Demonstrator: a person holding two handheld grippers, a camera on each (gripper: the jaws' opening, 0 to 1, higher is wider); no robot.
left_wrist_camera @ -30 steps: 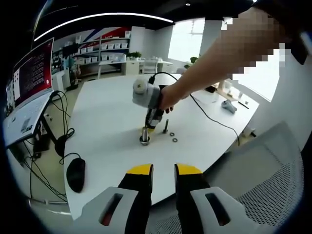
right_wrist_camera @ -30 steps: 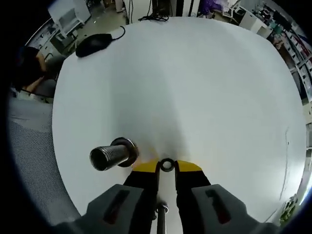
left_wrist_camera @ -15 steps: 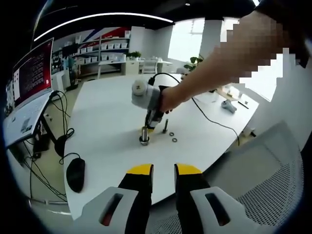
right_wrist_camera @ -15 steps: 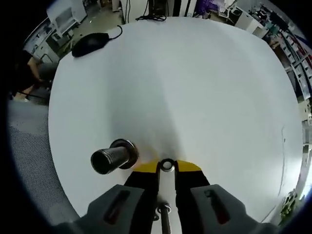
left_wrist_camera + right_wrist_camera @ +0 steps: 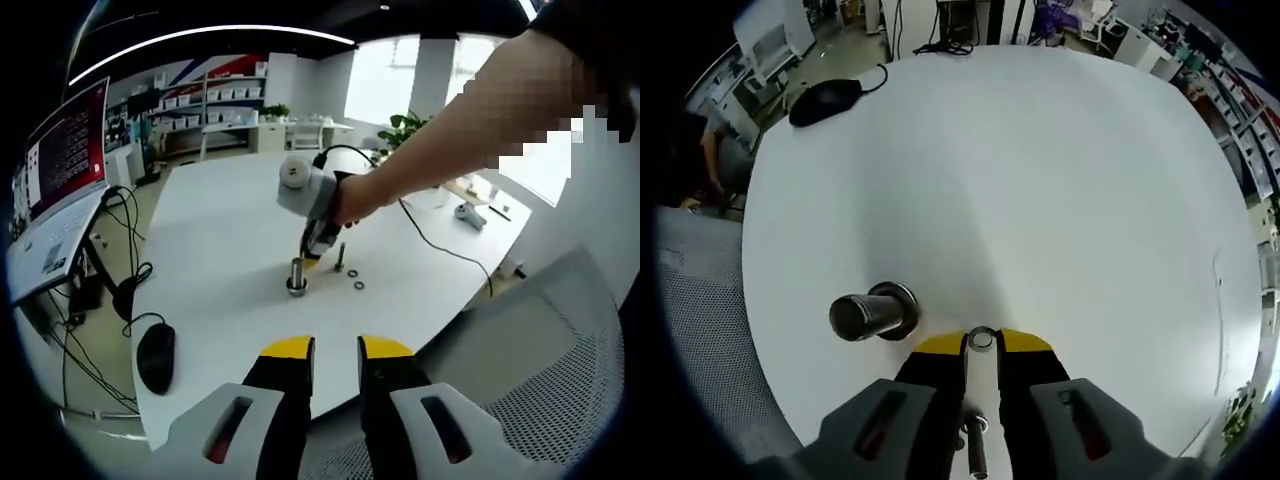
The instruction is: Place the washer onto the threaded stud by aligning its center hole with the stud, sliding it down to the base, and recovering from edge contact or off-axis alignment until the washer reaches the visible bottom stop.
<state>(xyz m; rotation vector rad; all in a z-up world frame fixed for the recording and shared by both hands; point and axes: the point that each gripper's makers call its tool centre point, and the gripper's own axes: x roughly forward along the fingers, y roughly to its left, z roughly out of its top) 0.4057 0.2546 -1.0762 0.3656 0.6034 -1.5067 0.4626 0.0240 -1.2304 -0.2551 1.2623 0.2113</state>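
Now: right tool (image 5: 981,340) pinches washer (image 5: 981,339) | beside stud (image 5: 868,314) | table (image 5: 1060,200)

A large white round-edged table (image 5: 220,230) stands in a bright office. Tall windows (image 5: 385,85) let daylight in beyond white shelving with storage boxes (image 5: 215,100). A curved ceiling light strip (image 5: 200,38) glows overhead. A grey mesh chair (image 5: 560,370) sits near the table.

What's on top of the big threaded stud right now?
Nothing is on the stud; its top shows bare. The washer sits pinched in the right claw beside it. Its base is partly hidden.
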